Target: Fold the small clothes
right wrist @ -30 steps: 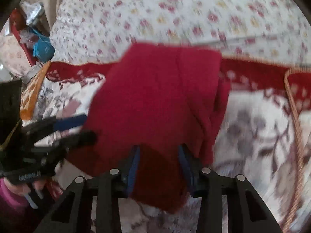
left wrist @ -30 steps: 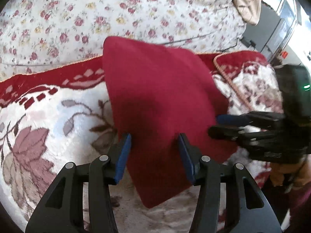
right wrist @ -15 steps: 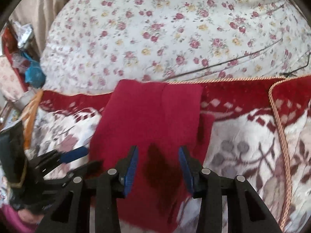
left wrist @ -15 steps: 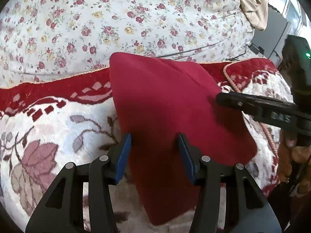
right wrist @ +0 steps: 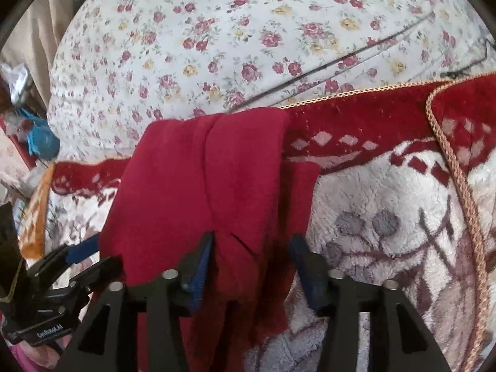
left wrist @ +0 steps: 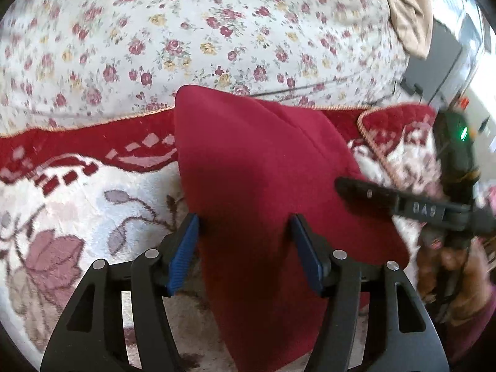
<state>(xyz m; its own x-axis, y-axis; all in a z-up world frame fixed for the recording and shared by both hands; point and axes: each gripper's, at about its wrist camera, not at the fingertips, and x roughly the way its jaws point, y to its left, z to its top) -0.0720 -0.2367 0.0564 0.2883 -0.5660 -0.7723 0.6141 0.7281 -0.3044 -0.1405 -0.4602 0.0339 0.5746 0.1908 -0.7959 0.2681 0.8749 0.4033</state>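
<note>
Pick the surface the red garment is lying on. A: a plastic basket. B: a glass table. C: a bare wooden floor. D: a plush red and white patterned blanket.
D: the red garment lies spread on the plush red and white patterned blanket, with the floral sheet beyond its far edge.

red garment [left wrist: 257,167] is soft matt cloth, fleece-like, smooth nap with a stitched seam. it lies on a plush, shaggy blanket [right wrist: 387,192] in cream and red with a twisted cord edging [right wrist: 458,170], next to a thin, flat-woven floral cotton sheet [left wrist: 186,31]. left gripper [left wrist: 245,248] is matt black plastic with ribbed blue rubbery pads [left wrist: 183,257] and shiny metal pins.
</note>
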